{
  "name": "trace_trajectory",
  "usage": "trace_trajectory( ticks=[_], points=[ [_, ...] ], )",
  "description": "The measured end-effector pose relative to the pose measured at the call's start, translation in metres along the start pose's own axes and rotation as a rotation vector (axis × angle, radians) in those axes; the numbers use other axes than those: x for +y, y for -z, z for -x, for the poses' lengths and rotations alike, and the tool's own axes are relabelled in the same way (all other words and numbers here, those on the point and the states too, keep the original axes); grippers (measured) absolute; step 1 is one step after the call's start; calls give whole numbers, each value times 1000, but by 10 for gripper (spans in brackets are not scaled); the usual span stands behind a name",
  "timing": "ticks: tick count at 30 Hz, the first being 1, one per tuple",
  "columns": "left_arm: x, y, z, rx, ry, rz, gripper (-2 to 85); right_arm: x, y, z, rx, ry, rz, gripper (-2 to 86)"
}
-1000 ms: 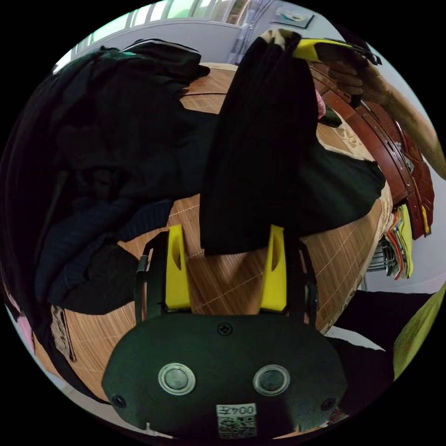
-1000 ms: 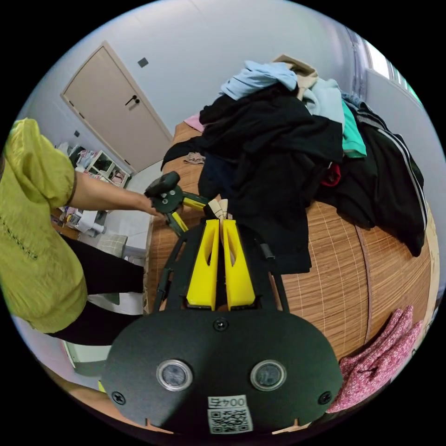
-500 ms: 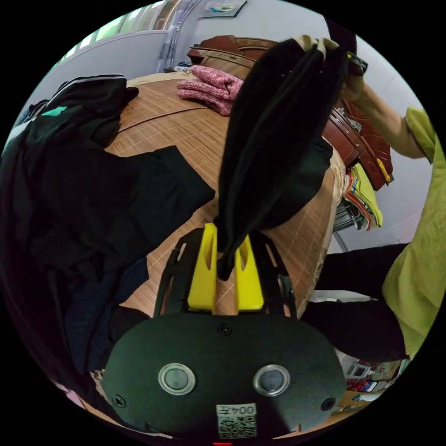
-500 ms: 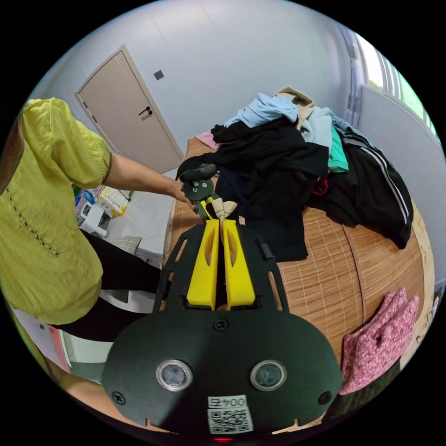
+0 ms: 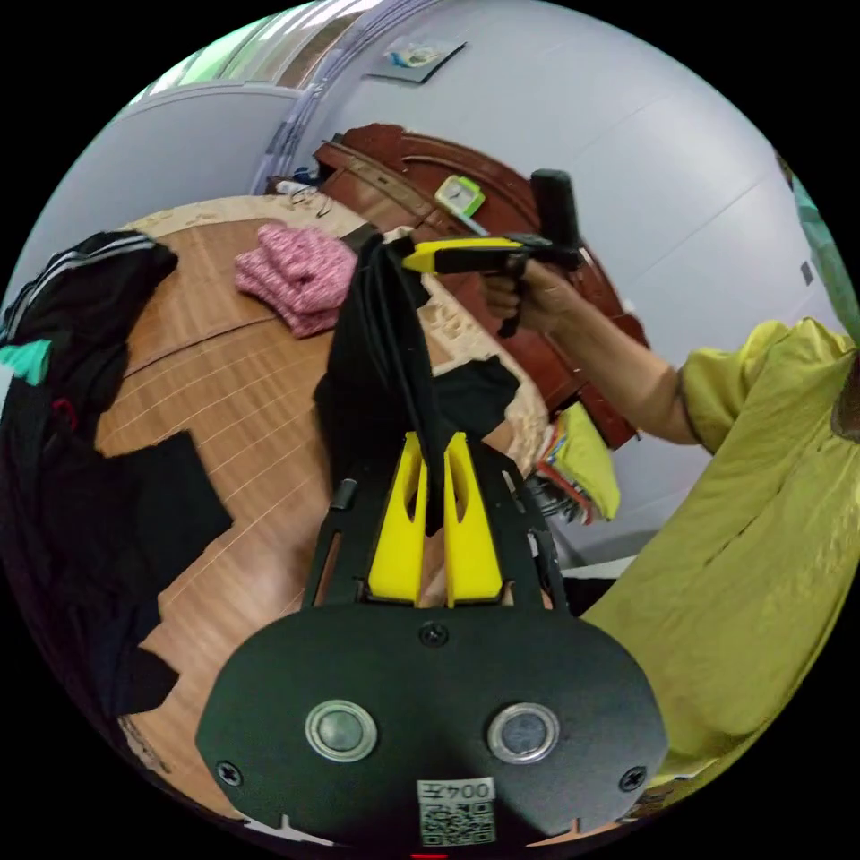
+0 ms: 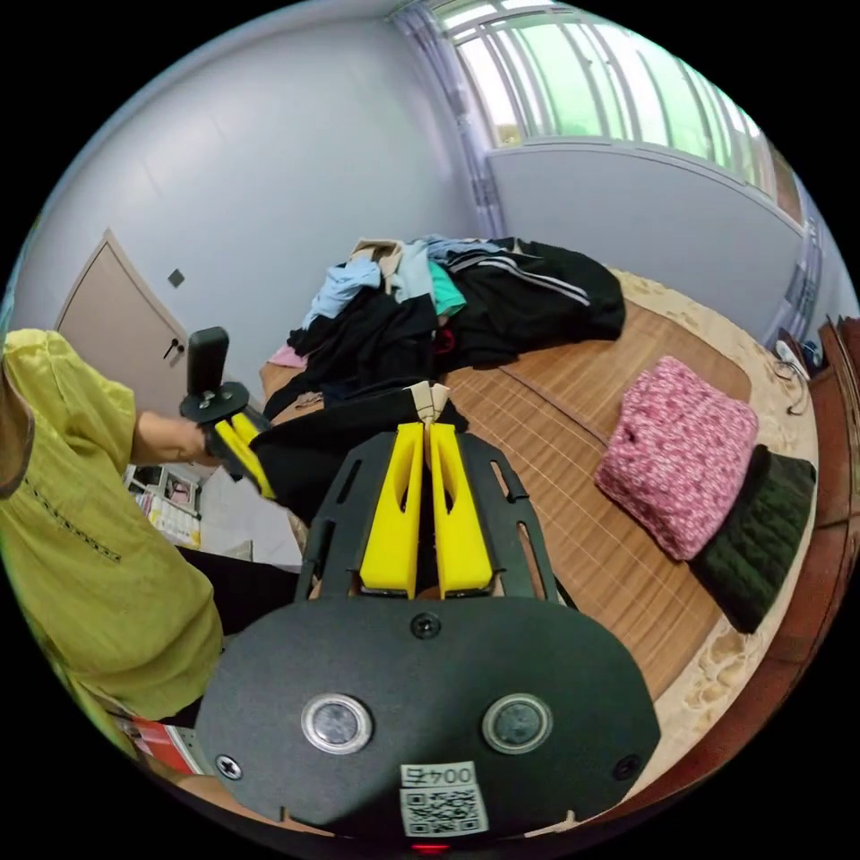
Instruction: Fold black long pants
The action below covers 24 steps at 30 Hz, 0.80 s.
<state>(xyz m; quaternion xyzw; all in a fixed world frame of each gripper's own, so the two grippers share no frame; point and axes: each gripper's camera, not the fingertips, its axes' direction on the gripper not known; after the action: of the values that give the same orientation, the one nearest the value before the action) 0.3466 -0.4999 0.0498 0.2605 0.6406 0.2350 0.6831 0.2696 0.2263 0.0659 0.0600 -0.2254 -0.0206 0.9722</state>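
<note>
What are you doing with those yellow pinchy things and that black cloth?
A person is folding black long pants with a gripper in each hand. The left gripper has its jaws closed on one part of the pants, and the right gripper has its jaws closed on another. The pants hang between them, lifted off the bamboo mat. A pile of unfolded clothes waits on the mat, and a folded pink garment lies beside a folded dark one.

bare mat (image 6: 573, 448) between clothes heaps (image 6: 421, 305)
</note>
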Motion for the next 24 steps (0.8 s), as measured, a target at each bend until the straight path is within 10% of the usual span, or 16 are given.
trace_trajectory(
  ticks=[24],
  points=[
    [-298, -459, -196, 123, -86, 256, 49, 402, 172, -236, 268, -541, -11, 5]
  ],
)
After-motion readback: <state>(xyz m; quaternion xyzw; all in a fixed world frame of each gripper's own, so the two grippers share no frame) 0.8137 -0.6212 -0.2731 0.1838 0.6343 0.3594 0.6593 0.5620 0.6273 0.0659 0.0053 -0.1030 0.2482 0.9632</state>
